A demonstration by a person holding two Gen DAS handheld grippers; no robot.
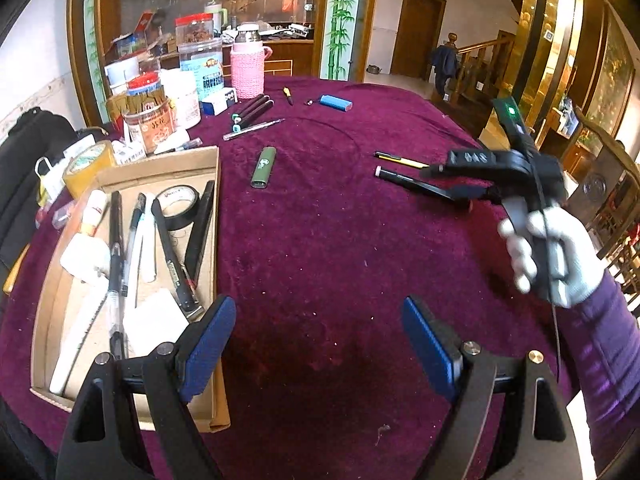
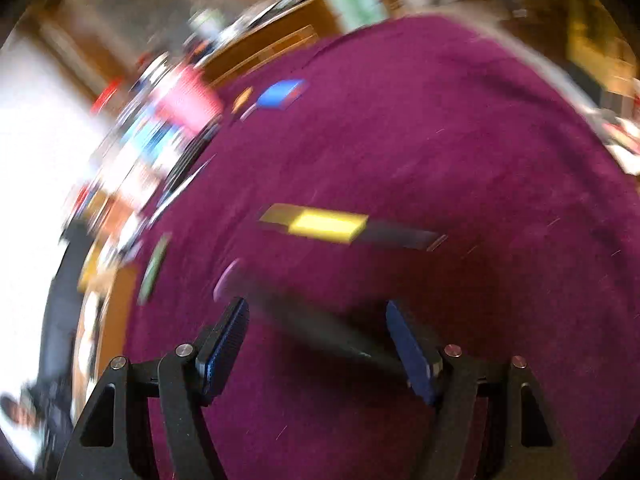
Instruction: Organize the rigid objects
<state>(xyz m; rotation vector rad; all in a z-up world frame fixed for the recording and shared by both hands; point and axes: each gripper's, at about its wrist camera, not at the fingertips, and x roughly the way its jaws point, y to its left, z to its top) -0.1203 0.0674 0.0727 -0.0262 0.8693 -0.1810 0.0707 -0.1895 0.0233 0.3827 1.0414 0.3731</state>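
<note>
my left gripper [image 1: 318, 344] hangs over bare purple tablecloth [image 1: 320, 248], its blue pads [image 1: 212, 344] spread wide with nothing between them. just to its left sits the cardboard tray [image 1: 216, 184], already holding several pens, a roll of black tape [image 1: 178, 206], a black folded tool and some white pieces.

my right gripper [image 2: 316, 350] is also spread wide. in its own blurred view a dark pen [image 2: 304, 320] lies on the cloth, crossing diagonally between the two fingers [image 2: 224, 344]; i cannot tell whether either pad touches it, but the jaws stand far wider than the pen, so they are not clamped on it. from the left wrist view i see that gripper [image 1: 436, 182] reaching in from the right, held by a white-gloved hand [image 1: 556, 256] with a purple sleeve [image 1: 608, 360], its fingers low over the dark pen [image 1: 400, 178].

just beyond that pen lies a yellow and black pencil [image 1: 400, 159], roughly parallel to it and a little apart. nearer the tray a green lighter [image 1: 264, 168] rests alone on the cloth. farther back are a group of dark pens [image 1: 252, 110], a silver pen [image 1: 254, 130], a small yellow-handled tool [image 1: 288, 95] and a blue cylinder [image 1: 336, 103].

at the table's far left corner stand jars, a bottle in a pink knitted sleeve [image 1: 247, 66], boxes and a roll of yellow tape [image 1: 88, 164].
</note>
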